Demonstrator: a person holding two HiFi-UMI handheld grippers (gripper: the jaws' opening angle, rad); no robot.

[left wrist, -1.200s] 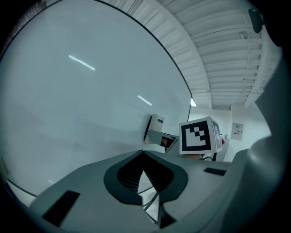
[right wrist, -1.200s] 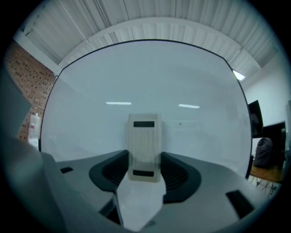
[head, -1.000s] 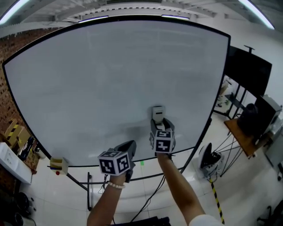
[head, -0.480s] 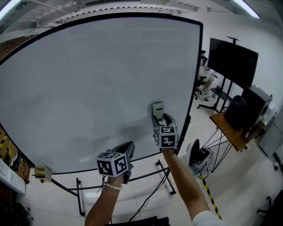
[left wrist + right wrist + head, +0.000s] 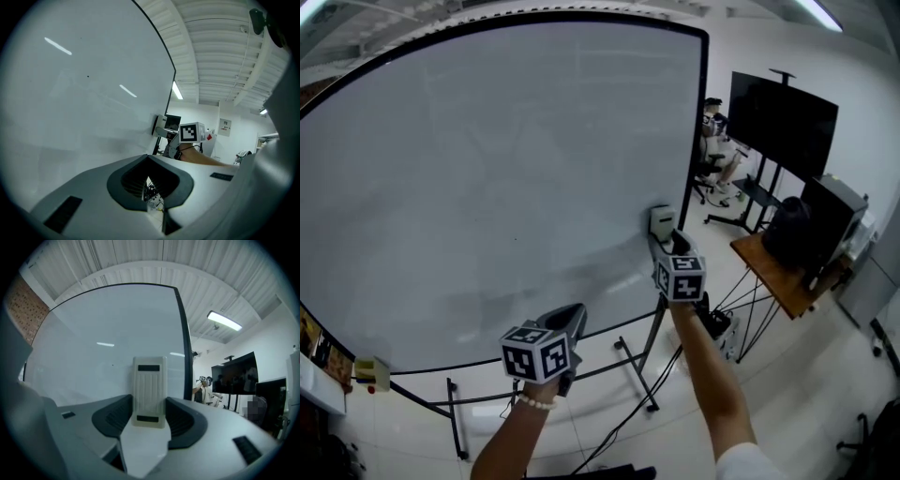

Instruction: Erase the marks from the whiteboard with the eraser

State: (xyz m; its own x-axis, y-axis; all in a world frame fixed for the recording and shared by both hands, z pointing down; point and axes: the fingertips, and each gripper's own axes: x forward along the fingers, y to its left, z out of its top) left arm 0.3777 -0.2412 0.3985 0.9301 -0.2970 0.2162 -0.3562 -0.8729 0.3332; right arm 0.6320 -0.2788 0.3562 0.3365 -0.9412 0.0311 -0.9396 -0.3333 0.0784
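The big whiteboard (image 5: 487,169) fills the head view and looks wiped, with only a tiny dark dot (image 5: 87,76) showing in the left gripper view. My right gripper (image 5: 667,240) is shut on the pale ribbed eraser (image 5: 662,221), which is held against the board close to its black right edge. In the right gripper view the eraser (image 5: 149,390) stands upright between the dark pads (image 5: 112,417) of the gripper (image 5: 149,419), in front of the board (image 5: 103,324). My left gripper (image 5: 572,314) hangs lower, near the board's bottom edge, shut and empty (image 5: 147,182).
A black screen on a stand (image 5: 783,122) and a wooden table (image 5: 773,272) with a dark box (image 5: 820,225) are to the right. A seated person (image 5: 717,141) is behind the board's edge. The board's stand legs (image 5: 633,366) and cables lie below.
My right gripper has slid the eraser rightward along the board, from its lower middle to near the right edge. The left gripper has stayed low and shut.
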